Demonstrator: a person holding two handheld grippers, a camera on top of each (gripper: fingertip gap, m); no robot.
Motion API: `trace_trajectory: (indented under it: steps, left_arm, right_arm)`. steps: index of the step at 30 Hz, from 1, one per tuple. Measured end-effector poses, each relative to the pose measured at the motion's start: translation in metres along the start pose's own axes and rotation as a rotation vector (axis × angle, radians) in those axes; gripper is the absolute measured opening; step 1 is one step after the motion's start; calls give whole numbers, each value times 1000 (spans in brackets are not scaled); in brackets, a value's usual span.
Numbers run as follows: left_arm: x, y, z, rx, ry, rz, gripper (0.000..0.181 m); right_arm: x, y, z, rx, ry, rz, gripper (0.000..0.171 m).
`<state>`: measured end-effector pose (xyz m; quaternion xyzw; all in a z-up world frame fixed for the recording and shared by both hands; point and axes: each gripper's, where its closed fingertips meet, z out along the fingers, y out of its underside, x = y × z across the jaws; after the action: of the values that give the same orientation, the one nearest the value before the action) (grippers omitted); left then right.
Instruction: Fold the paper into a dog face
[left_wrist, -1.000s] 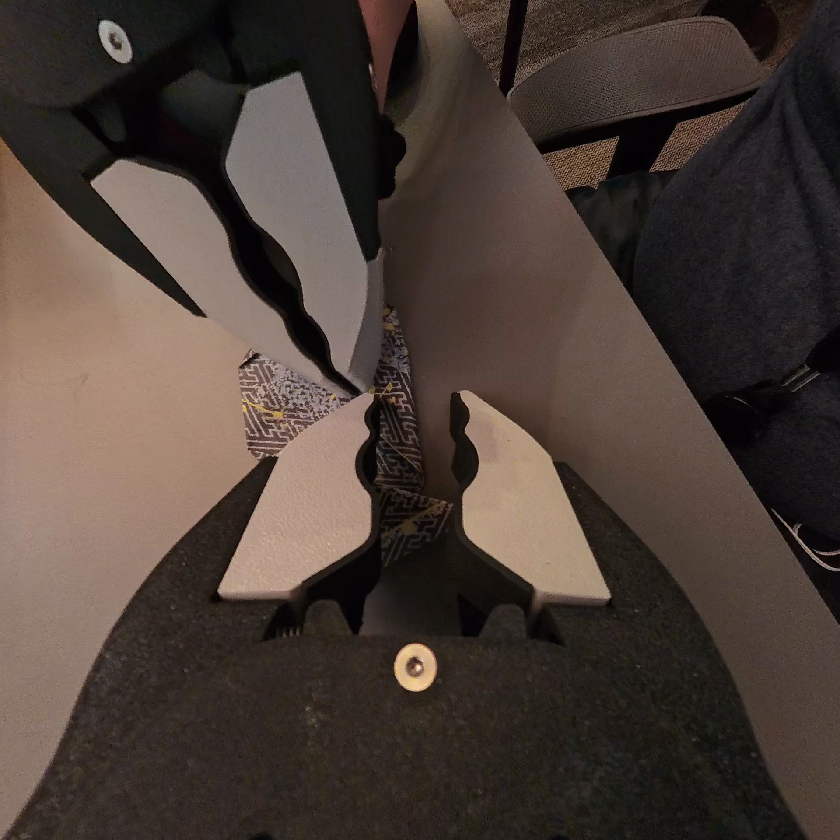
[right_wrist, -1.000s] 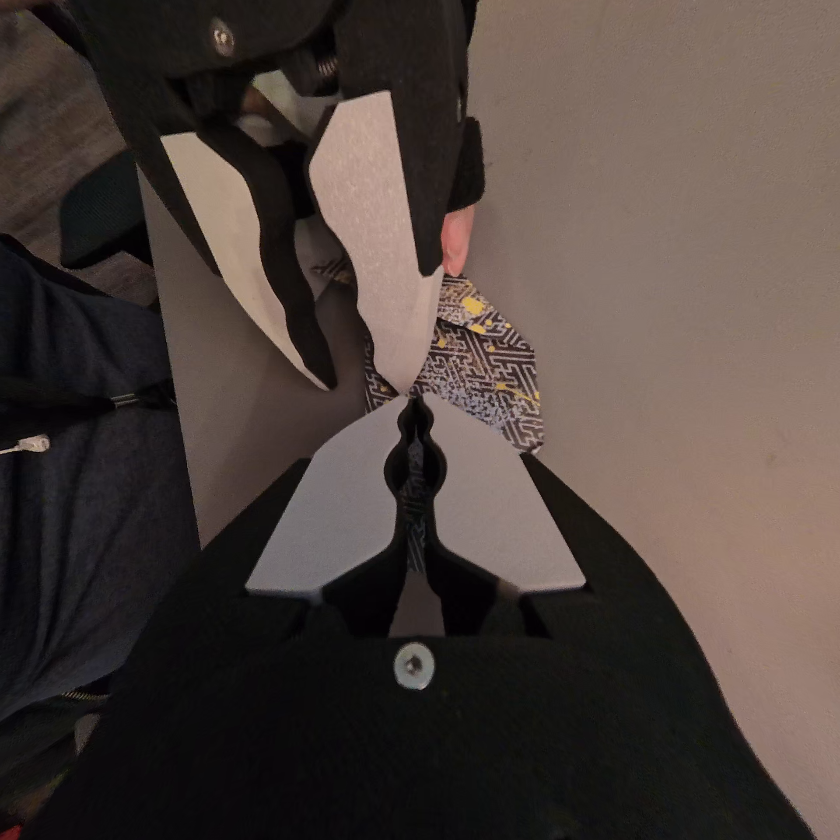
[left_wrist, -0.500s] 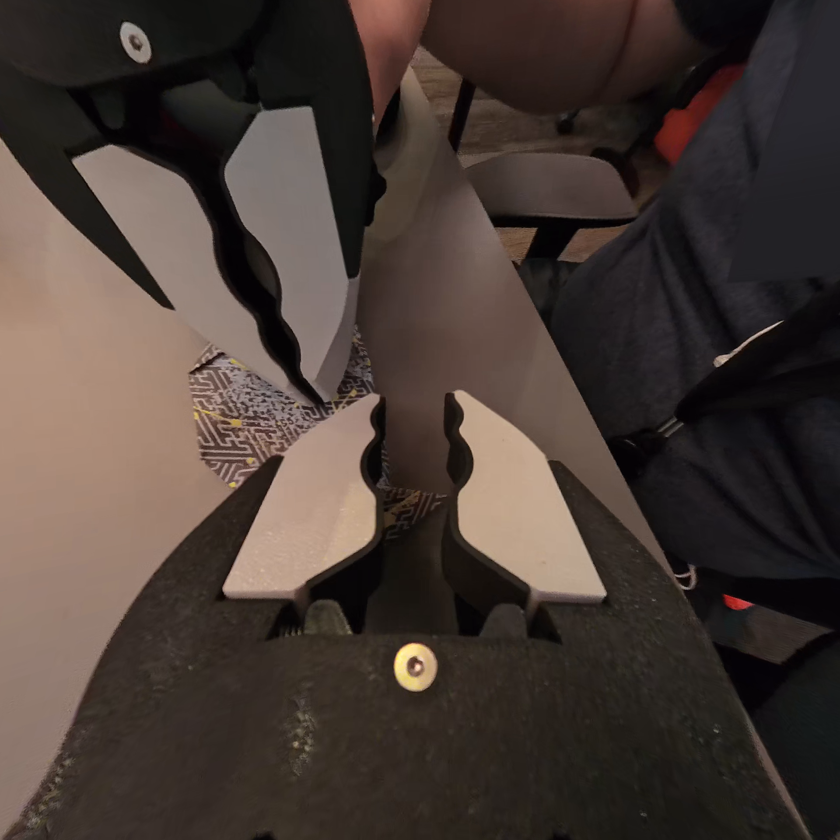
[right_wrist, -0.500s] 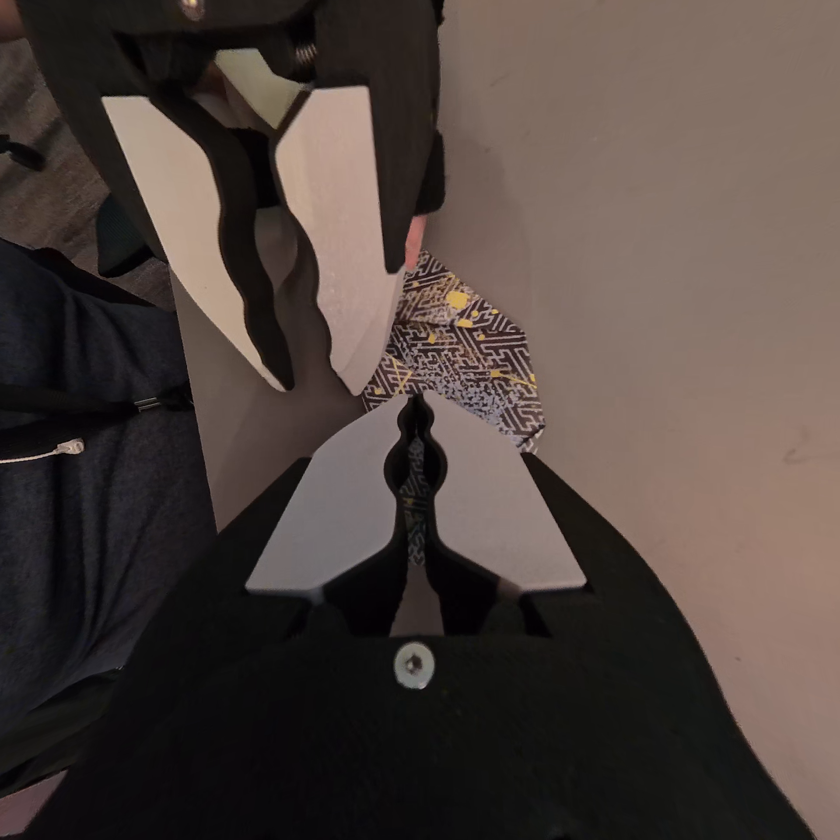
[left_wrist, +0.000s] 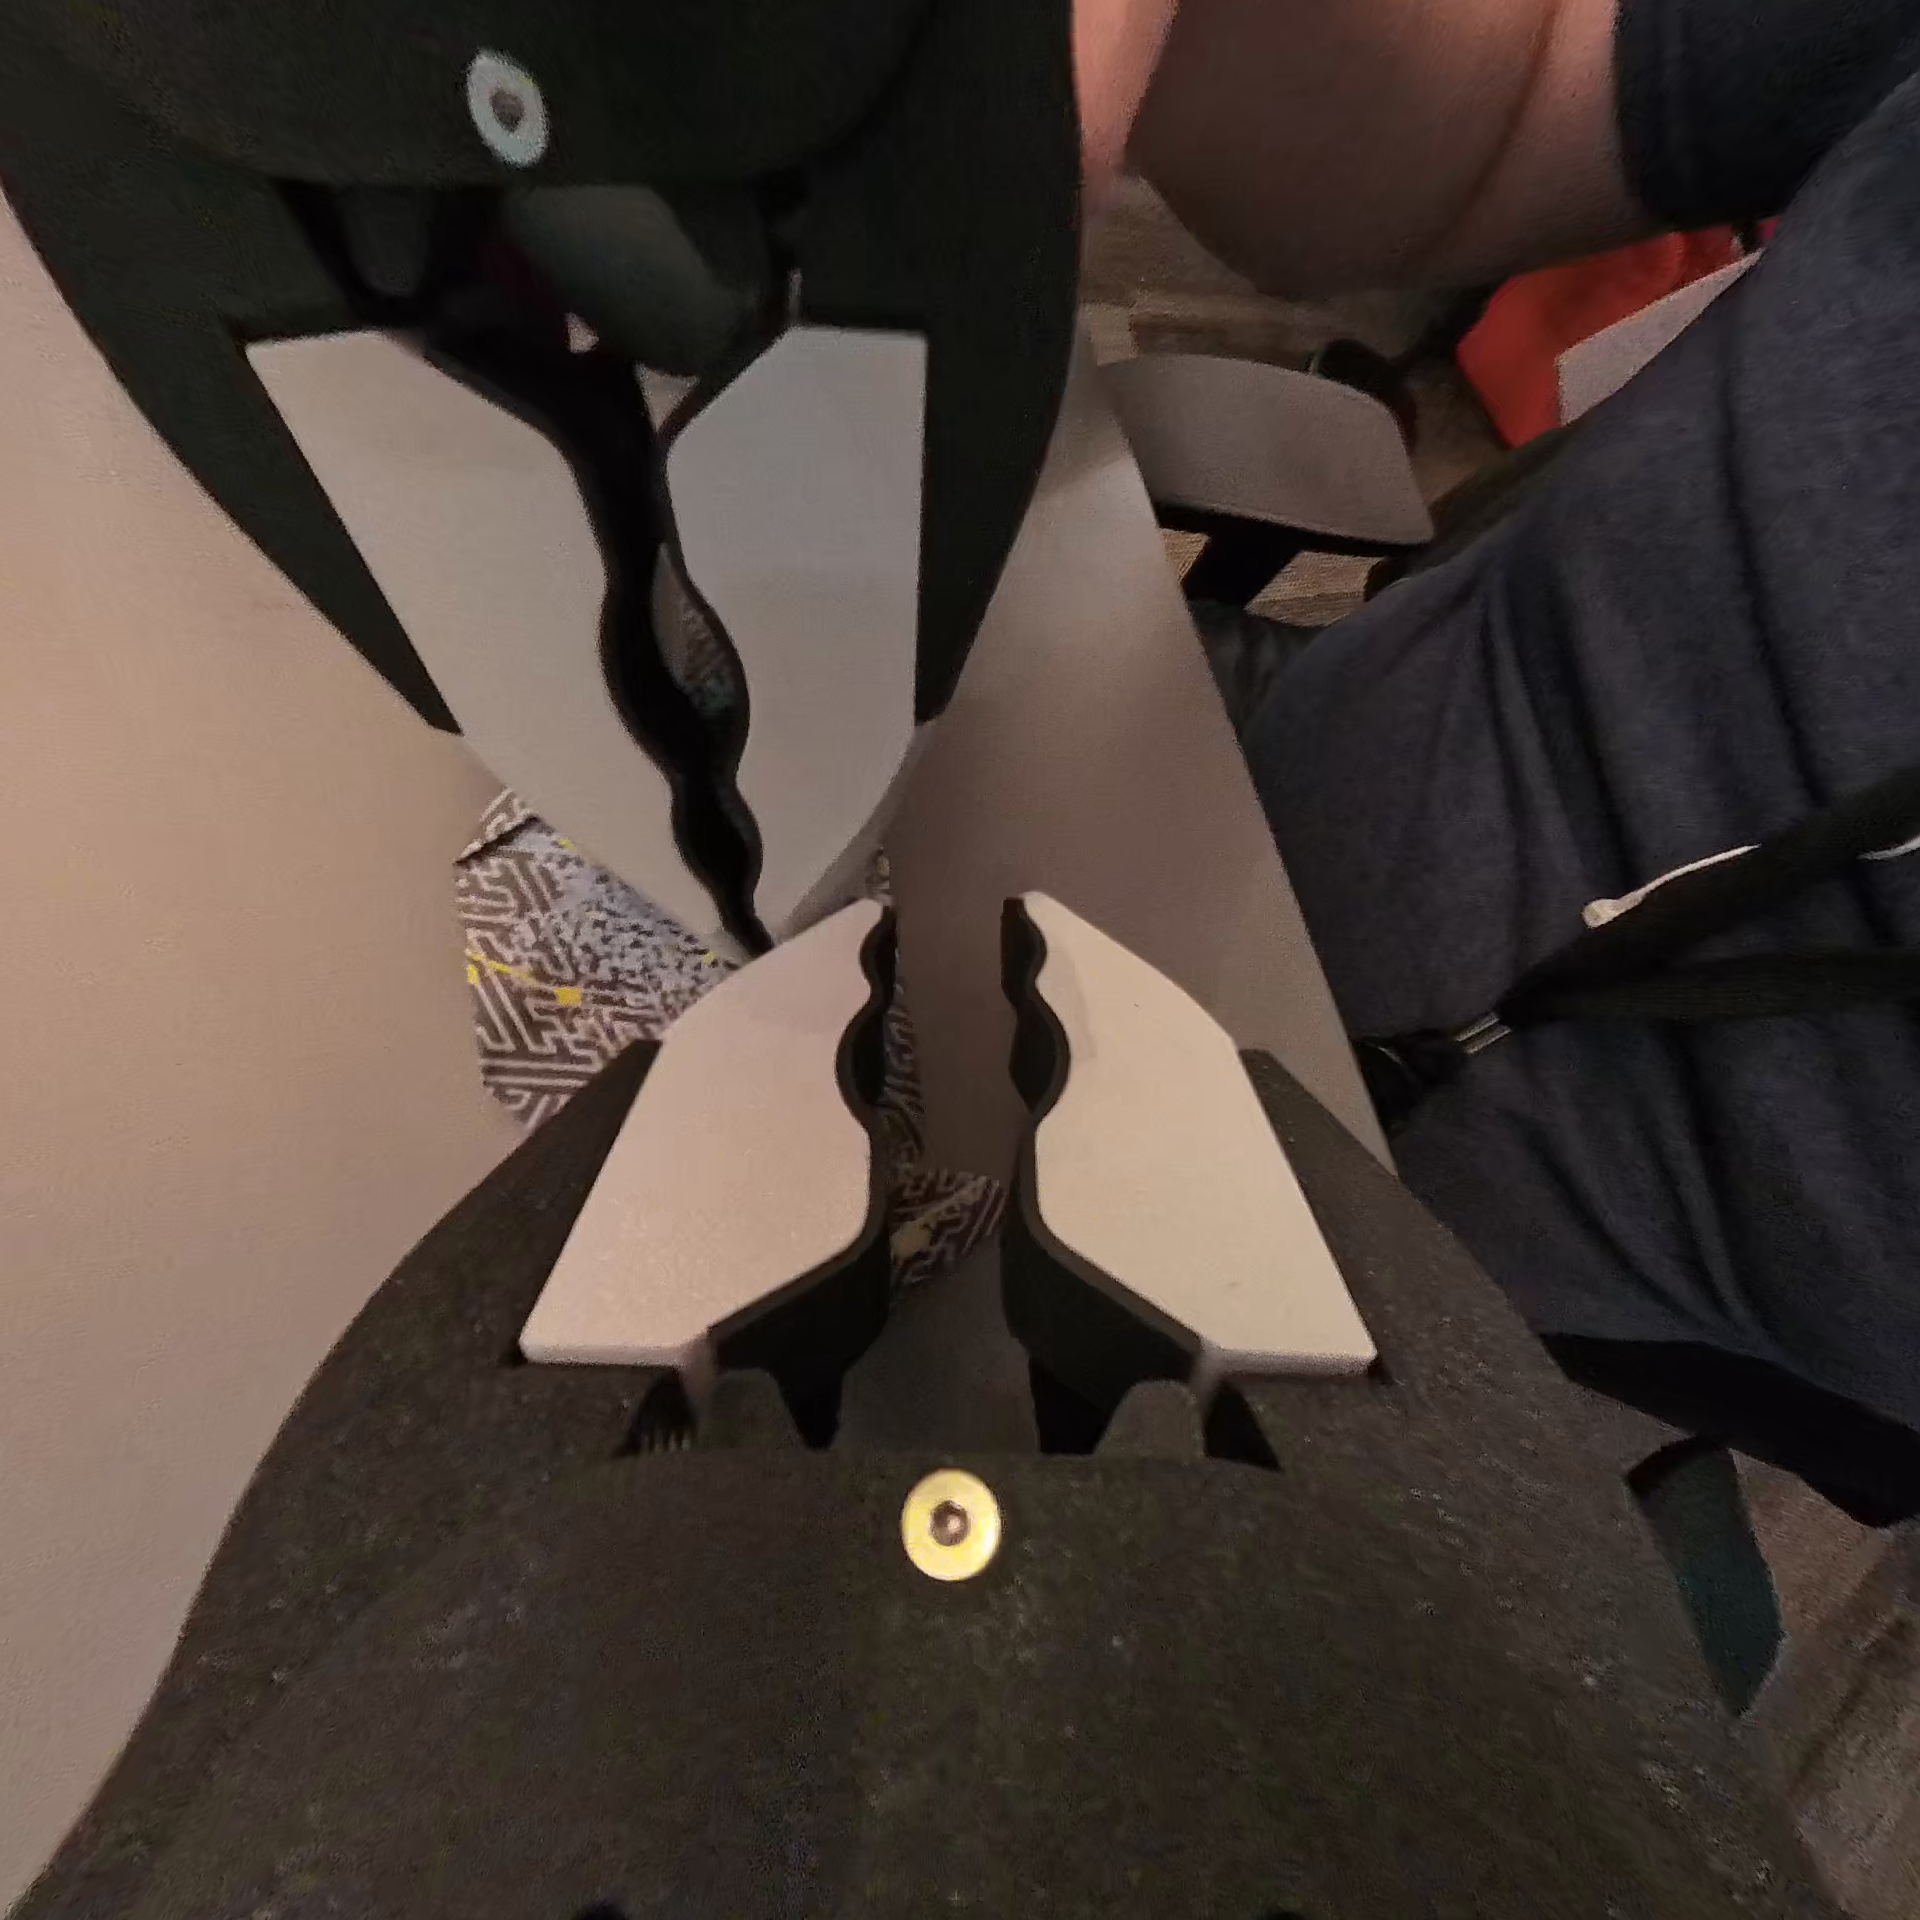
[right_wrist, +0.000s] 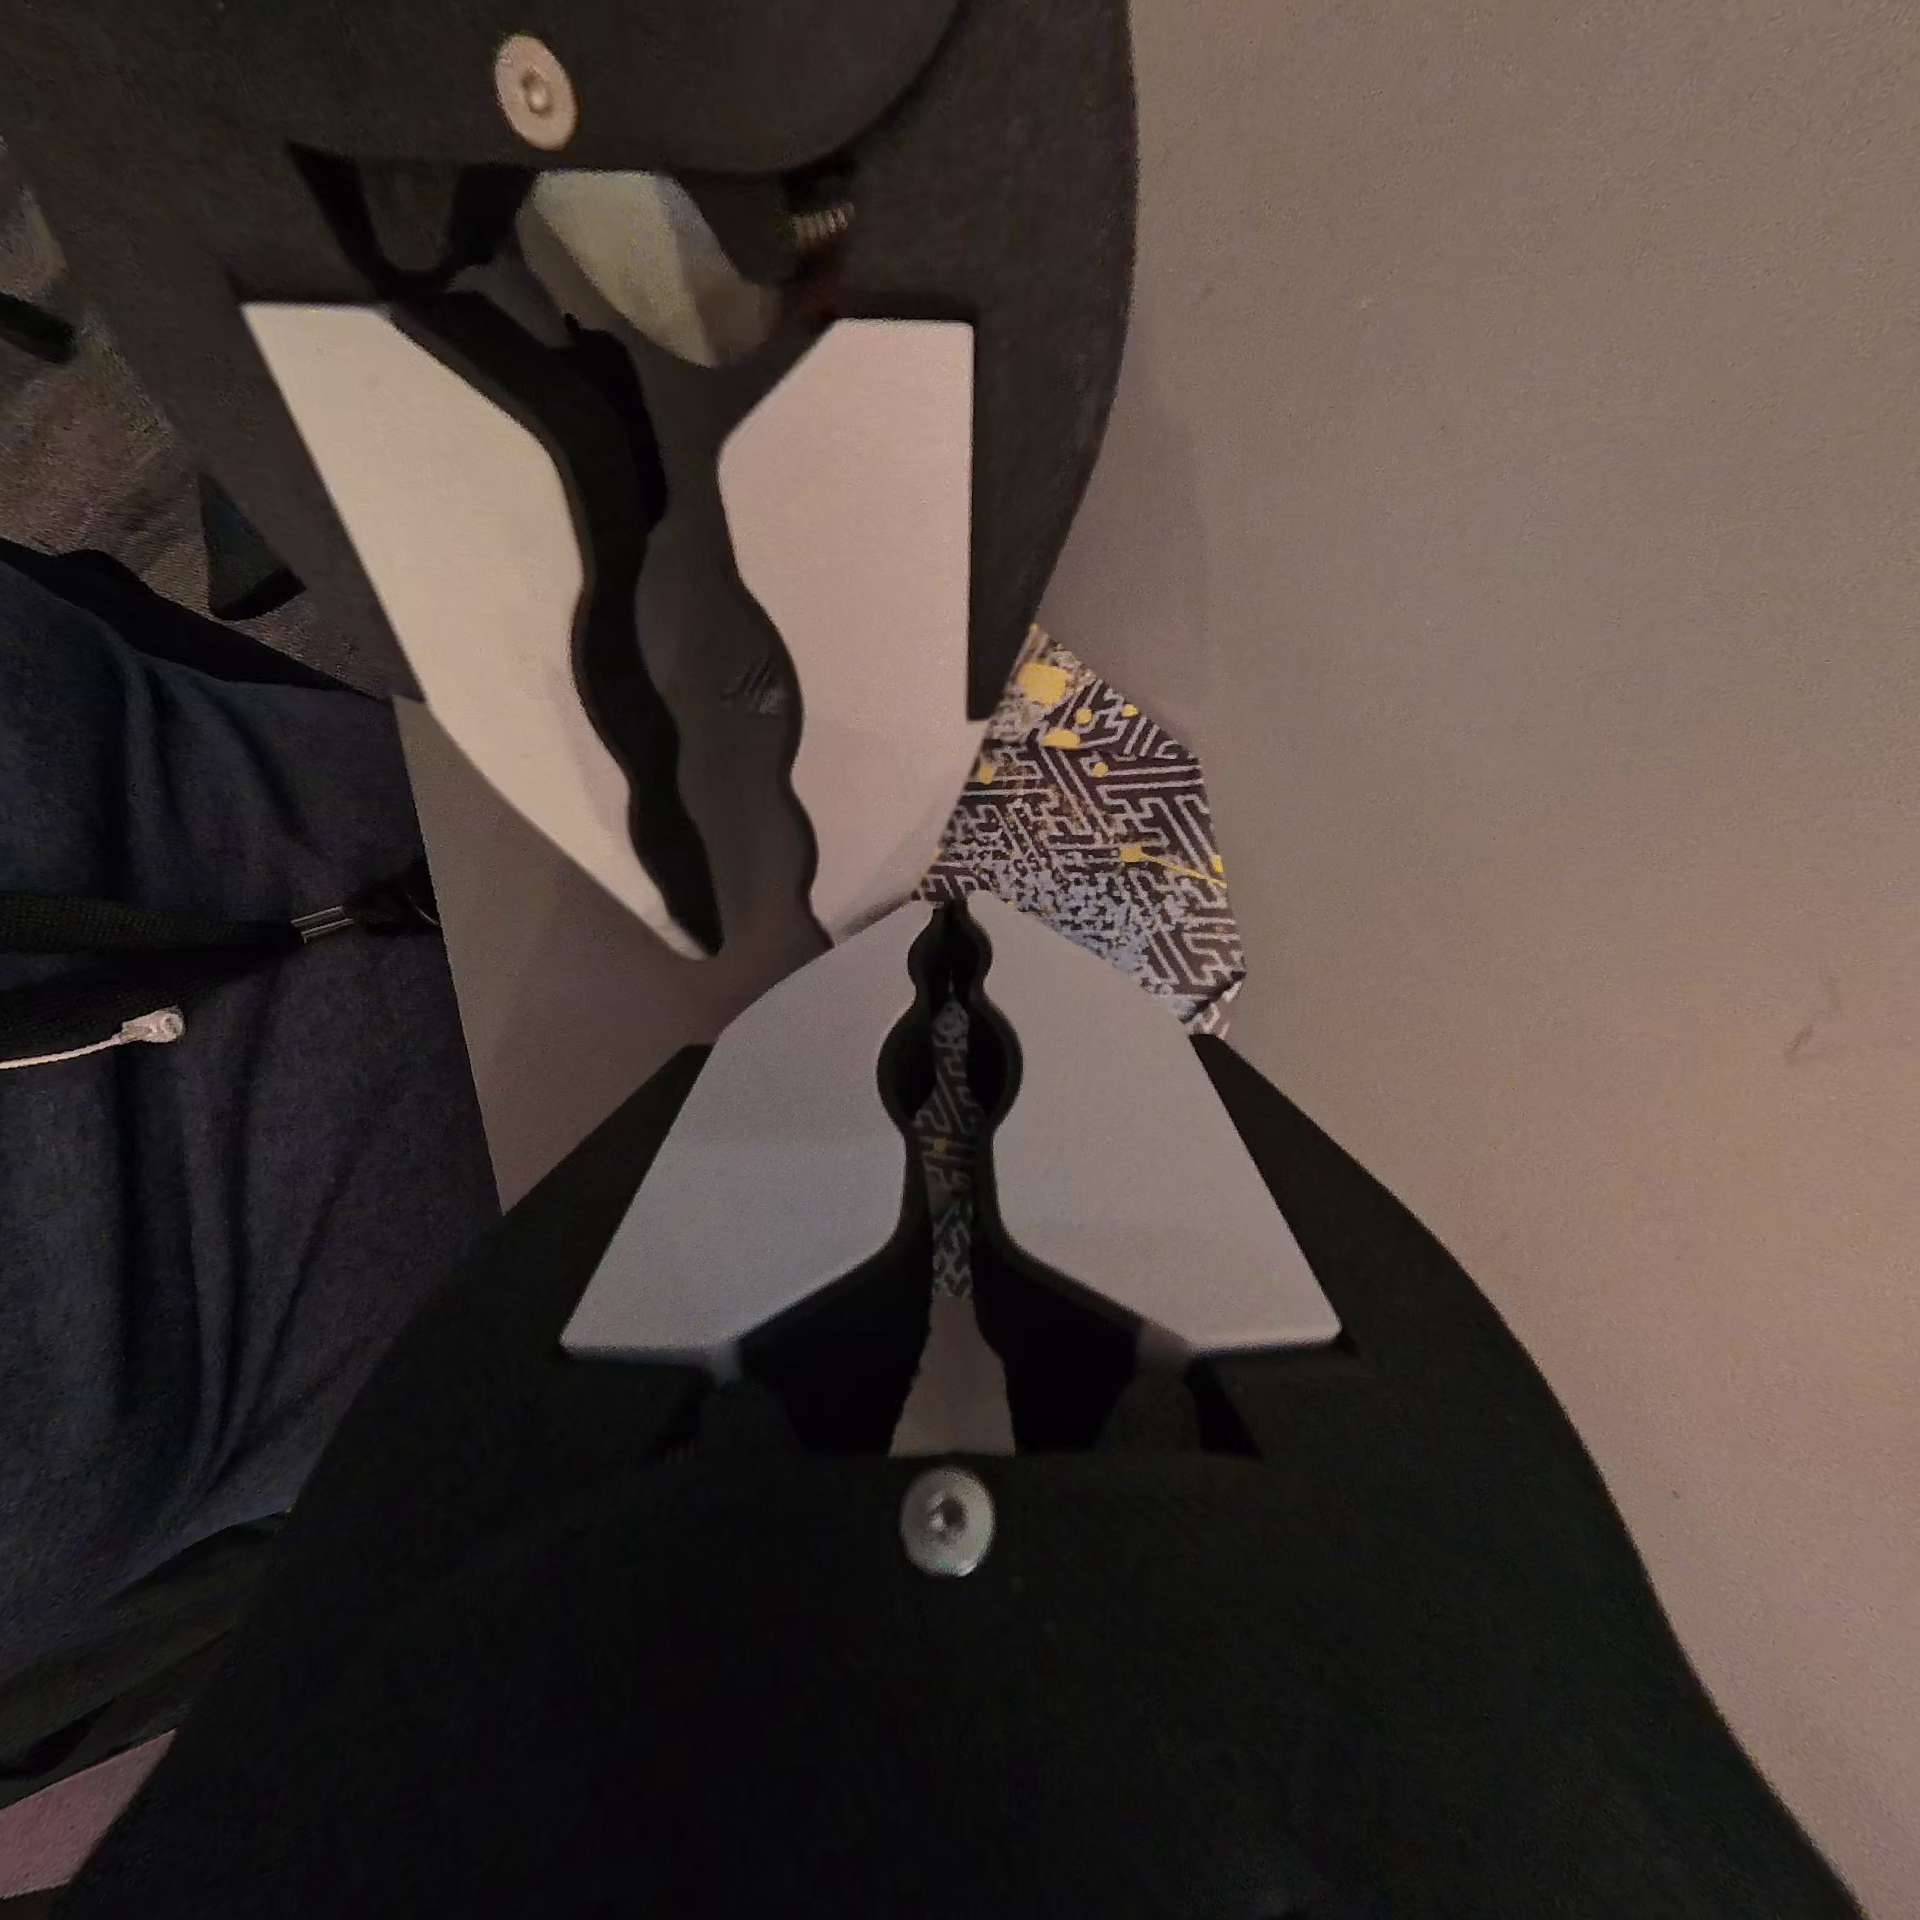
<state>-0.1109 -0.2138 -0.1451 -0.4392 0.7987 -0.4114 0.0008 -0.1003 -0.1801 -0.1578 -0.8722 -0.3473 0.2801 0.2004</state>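
The folded paper (left_wrist: 551, 977), dark with a white maze pattern and yellow specks, lies on the beige table (left_wrist: 208, 935) near its edge. It also shows in the right wrist view (right_wrist: 1101, 852). My left gripper (left_wrist: 945, 914) is open and empty, low over the paper's edge nearest the table edge. My right gripper (right_wrist: 951, 909) is shut, its tips down on the middle of the paper. Paper shows through the gap behind its tips; I cannot tell whether a layer is pinched. The two grippers meet almost tip to tip: the right one (left_wrist: 750, 935) comes from the top, and so does the left one (right_wrist: 753, 940).
The table edge (left_wrist: 1247, 831) runs just beside the grippers. Past it sit a person in dark blue clothes (left_wrist: 1610, 935), a bare arm (left_wrist: 1351, 135) and a grey chair seat (left_wrist: 1268, 457). Bare table (right_wrist: 1558, 727) lies on the far side of the paper. The grippers are tip to tip, or close to it.
The grippers have swung to face each other more squarely and closer. The left stays open and the right stays shut at the same spot on the paper.
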Motion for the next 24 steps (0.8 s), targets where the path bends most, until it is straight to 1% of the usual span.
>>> trace_trajectory:
  steps: [6,12,16,20,24]
  left_arm:
    - [1,5,3,-71,2,-6,24]
    - [1,5,3,-108,29,-39,22]
    - [4,4,3,-88,39,-51,29]
    - [4,4,2,-56,26,-107,28]
    - [3,6,0,-61,-6,-115,27]
  right_arm:
    - [0,0,1,0,-10,9,3]
    - [0,0,1,17,-28,26,3]
    - [0,0,1,17,-25,17,3]
    - [0,-1,1,20,-33,18,3]
    - [0,-1,1,23,-34,16,4]
